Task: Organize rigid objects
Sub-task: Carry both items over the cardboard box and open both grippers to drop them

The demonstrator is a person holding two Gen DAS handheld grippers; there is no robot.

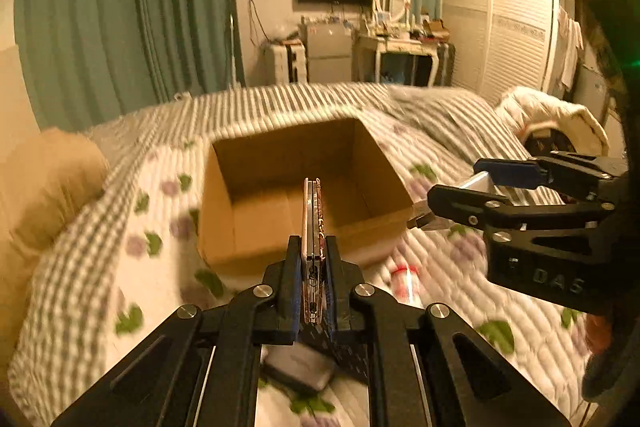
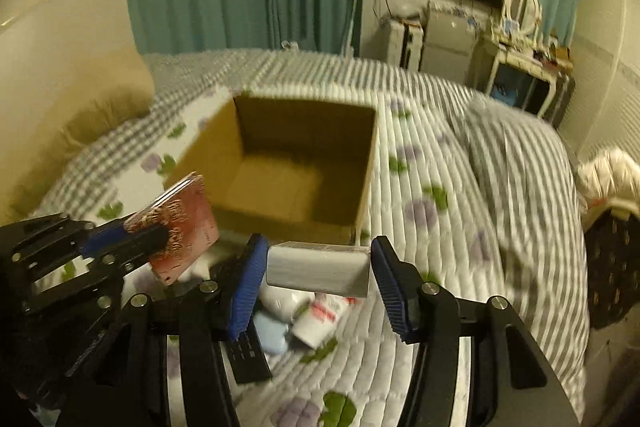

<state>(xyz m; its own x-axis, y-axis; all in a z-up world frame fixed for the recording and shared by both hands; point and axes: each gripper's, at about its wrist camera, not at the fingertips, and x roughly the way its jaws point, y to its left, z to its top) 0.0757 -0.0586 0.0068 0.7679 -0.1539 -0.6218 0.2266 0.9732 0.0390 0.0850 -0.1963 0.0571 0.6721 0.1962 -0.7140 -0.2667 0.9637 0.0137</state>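
An open, empty cardboard box (image 1: 304, 195) (image 2: 288, 167) sits on the bed. My left gripper (image 1: 313, 251) is shut on a flat red-patterned card-like case (image 1: 314, 223), held edge-on in front of the box's near wall; it shows in the right wrist view (image 2: 180, 227) at the left. My right gripper (image 2: 318, 259) holds a white rectangular box (image 2: 318, 265) between its blue pads, just before the cardboard box's near edge. In the left wrist view the right gripper (image 1: 460, 191) is at the right of the box.
On the quilt (image 2: 440, 227) below the grippers lie a white bottle with a red label (image 2: 320, 319), a black remote (image 2: 248, 355), a light blue item (image 2: 272, 335) and a grey case (image 1: 300, 367). A tan pillow (image 1: 44, 187) lies left. Dresser and wardrobe stand beyond.
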